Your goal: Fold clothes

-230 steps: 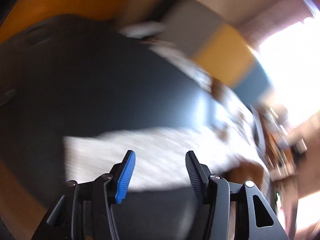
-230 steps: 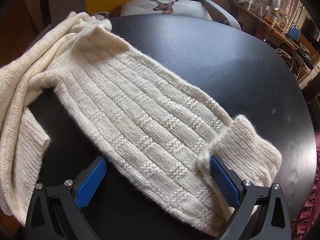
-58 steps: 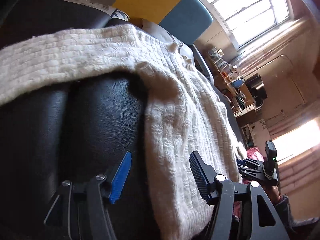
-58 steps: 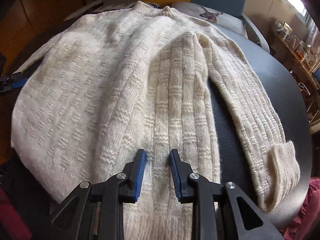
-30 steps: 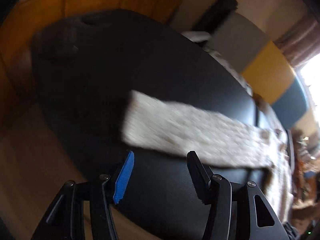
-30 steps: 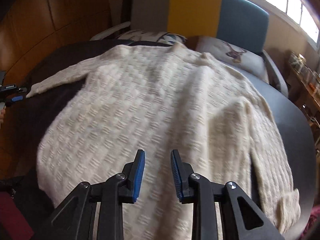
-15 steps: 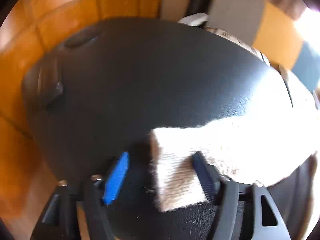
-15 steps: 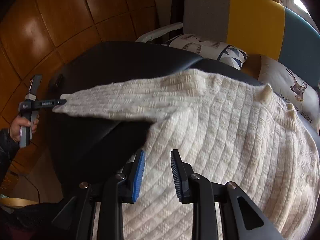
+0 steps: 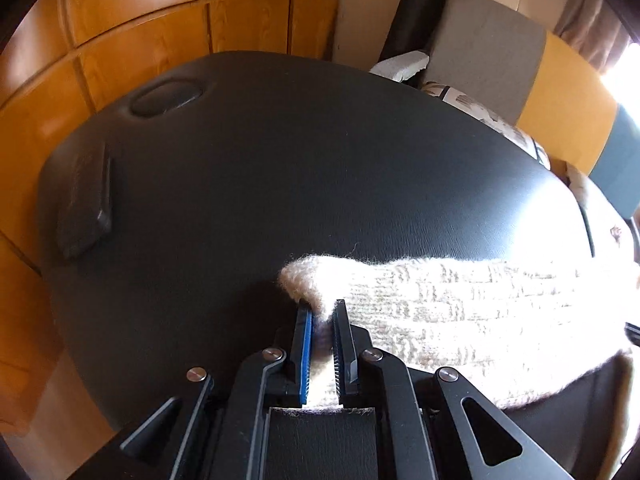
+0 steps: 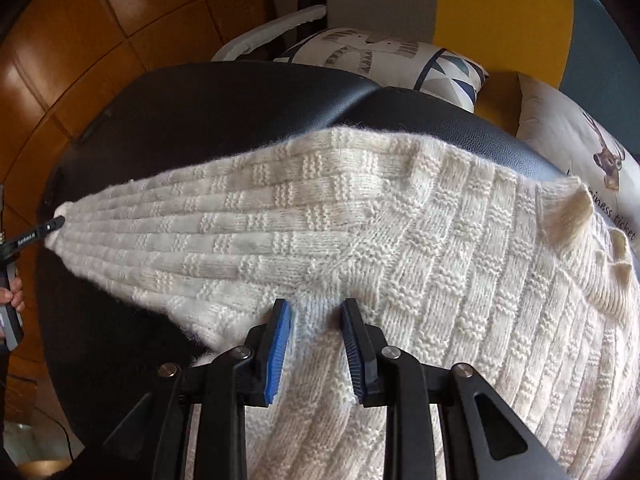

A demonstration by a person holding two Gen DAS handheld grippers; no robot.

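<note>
A cream knitted sweater (image 10: 440, 240) lies spread on the round black table (image 10: 240, 112). Its left sleeve (image 9: 460, 300) stretches out across the black top. My left gripper (image 9: 322, 308) is shut on the sleeve cuff (image 9: 304, 276), with the knit pinched between both pads. From the right wrist view that same left gripper (image 10: 52, 226) grips the cuff at the far left, with a hand (image 10: 14, 292) on its handle. My right gripper (image 10: 316, 312) hovers at the sweater's underarm, its jaws a narrow gap apart, with knit showing between the tips but not pinched.
A flat dark object (image 9: 86, 200) and an oval dent (image 9: 166, 98) mark the table's far left side. Behind the table stands a grey, yellow and blue chair (image 9: 520, 68) with printed cushions (image 10: 384, 60). Wood panelling (image 9: 160, 40) rings the left.
The left jaws closed on the cuff, which lay between them unpinched half a second ago. The right gripper slid left across the sweater body to the underarm, its gap unchanged.
</note>
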